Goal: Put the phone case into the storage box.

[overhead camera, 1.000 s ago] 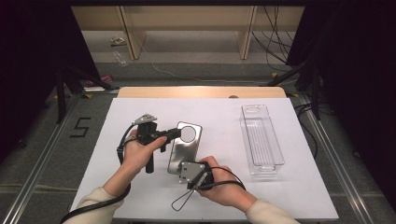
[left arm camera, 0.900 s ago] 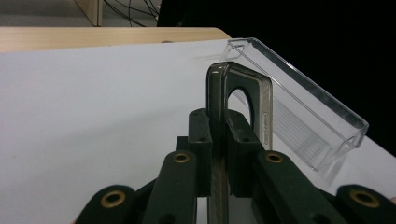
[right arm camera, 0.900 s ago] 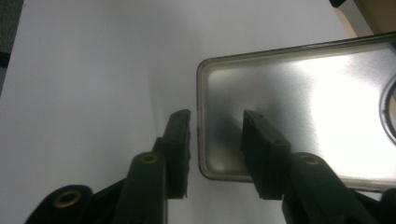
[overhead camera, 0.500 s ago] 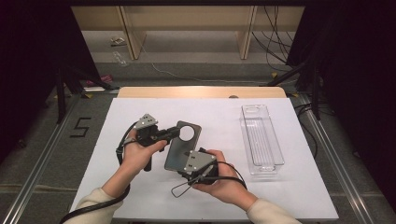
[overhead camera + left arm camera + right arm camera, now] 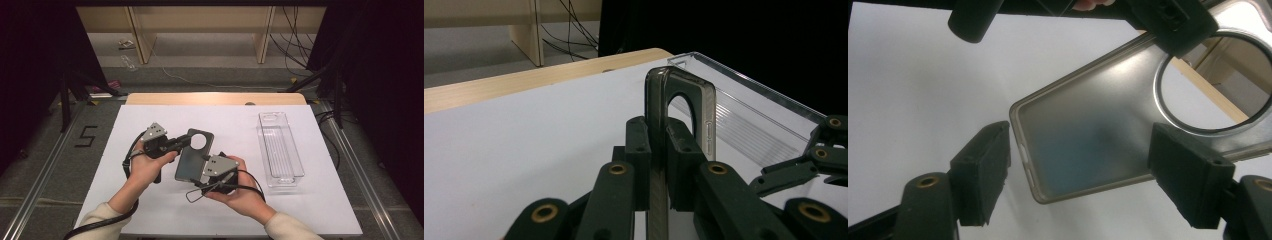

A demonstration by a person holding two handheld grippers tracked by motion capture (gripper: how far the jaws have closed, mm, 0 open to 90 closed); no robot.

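A smoky-grey translucent phone case (image 5: 190,159) with a round camera hole is held tilted above the white table (image 5: 150,210). My left gripper (image 5: 186,142) is shut on the case's edge near the hole end. In the left gripper view the case (image 5: 705,117) stands edge-on between the pads, with the gripper (image 5: 658,147) clamped on it. My right gripper (image 5: 201,175) is open at the case's lower end. In the right gripper view its jaws (image 5: 1085,172) stand wide apart on either side of the case (image 5: 1093,140), the left pad just clear of its edge.
A long clear plastic tray (image 5: 280,147) lies on the right side of the table. A wooden strip (image 5: 215,98) borders the far edge, with shelving and cables beyond. Cables trail from both grippers over the table's near part.
The case lay flat on the table a second ago. The left gripper has since lifted and tilted it, and the right gripper has come up around its lower end.
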